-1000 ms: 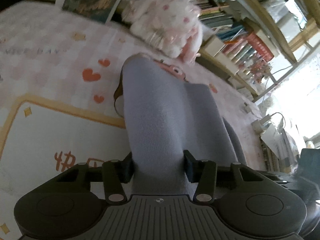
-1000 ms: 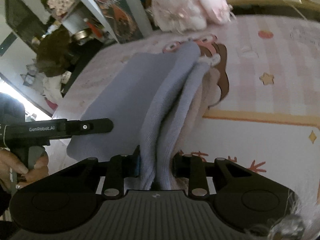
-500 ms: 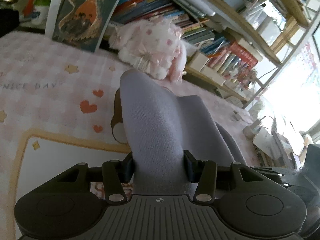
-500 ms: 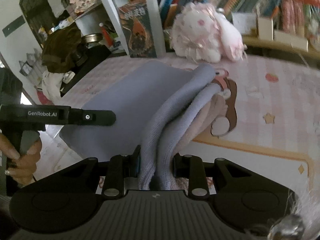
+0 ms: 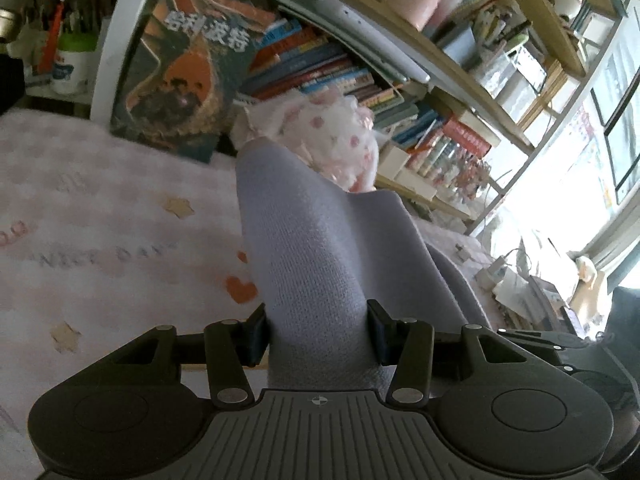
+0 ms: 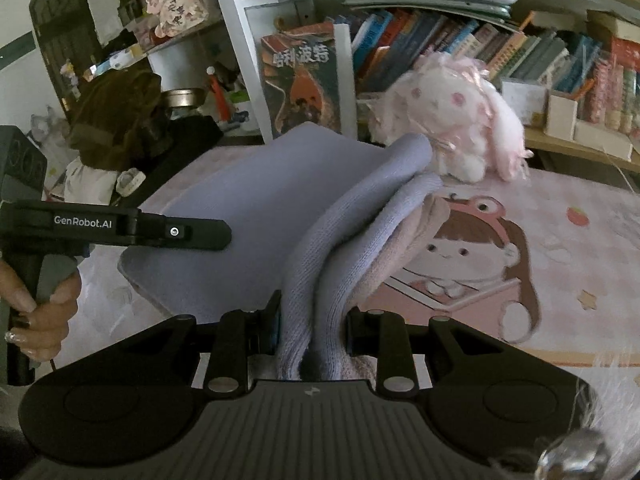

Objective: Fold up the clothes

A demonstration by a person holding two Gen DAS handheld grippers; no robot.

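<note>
A lavender knit garment [image 5: 312, 264] is held up over the pink patterned bedspread [image 5: 100, 232]. My left gripper [image 5: 316, 334] is shut on a thick bunched fold of it, the cloth rising forward from the jaws. In the right wrist view the same garment [image 6: 256, 200] stretches as a flat sheet to the left, and my right gripper [image 6: 312, 332] is shut on two rolled layers of it. The left tool's black body [image 6: 120, 228] shows at the left edge with a hand [image 6: 36, 316] around its handle. The garment's far end hangs out of sight.
A pink and white plush toy [image 6: 452, 136] sits at the back of the bed against shelves of books [image 5: 320, 76]. A large picture book [image 6: 304, 80] leans on the shelf post. The bedspread [image 6: 568, 264] shows a cartoon girl. Cluttered cables and papers [image 5: 508, 276] lie at the right.
Both grippers have lifted and tilted up with the garment still clamped; the shelves and plush toy now fill more of each view and the cloth hangs higher above the bedspread.
</note>
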